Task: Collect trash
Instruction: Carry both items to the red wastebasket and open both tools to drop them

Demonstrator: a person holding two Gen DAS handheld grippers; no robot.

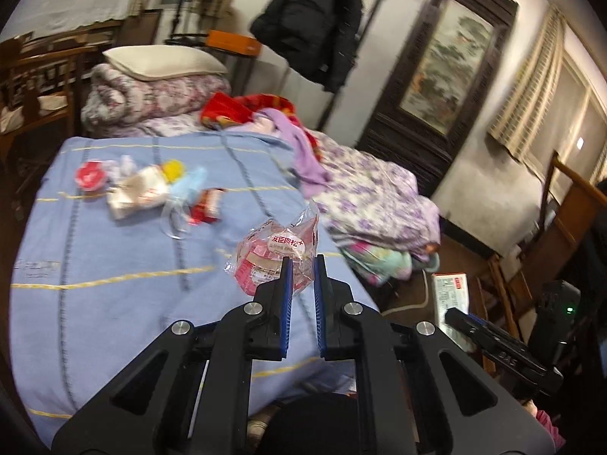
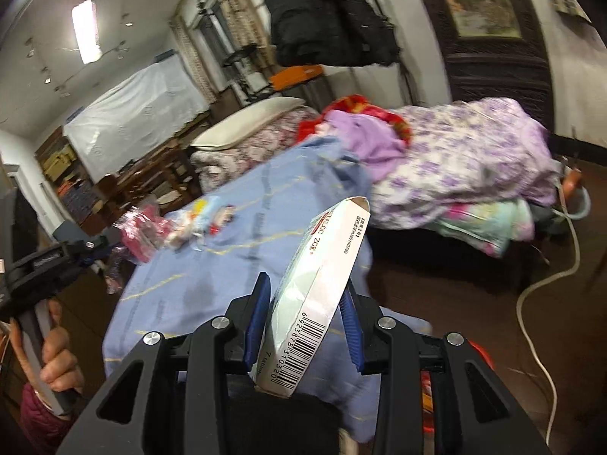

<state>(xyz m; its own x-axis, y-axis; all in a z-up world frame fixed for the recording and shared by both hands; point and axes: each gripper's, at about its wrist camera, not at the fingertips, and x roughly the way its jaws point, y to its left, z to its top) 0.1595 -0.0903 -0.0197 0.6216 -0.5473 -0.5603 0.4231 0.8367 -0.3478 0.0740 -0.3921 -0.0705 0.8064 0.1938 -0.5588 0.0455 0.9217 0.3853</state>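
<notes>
My left gripper [image 1: 302, 261] is shut on a clear and pink plastic snack wrapper [image 1: 275, 256] and holds it above the blue blanket [image 1: 114, 265]. My right gripper [image 2: 305, 284] is shut on a white medicine box [image 2: 318, 284] with a barcode, held tilted above the bed edge. That box also shows in the left wrist view [image 1: 451, 290]. More trash lies on the blanket: a red lidded cup [image 1: 89, 176], a crumpled white bag [image 1: 136, 191], a yellow piece [image 1: 173, 170], clear plastic [image 1: 178, 220] and a red packet [image 1: 206, 206].
A purple floral quilt [image 1: 375, 197] and folded bedding [image 1: 151, 94] with a pillow [image 1: 163, 60] lie on the bed. A black coat [image 1: 315, 22] hangs behind. A wooden chair [image 1: 561, 220] stands at the right. A white cable [image 2: 542, 303] runs across the dark floor.
</notes>
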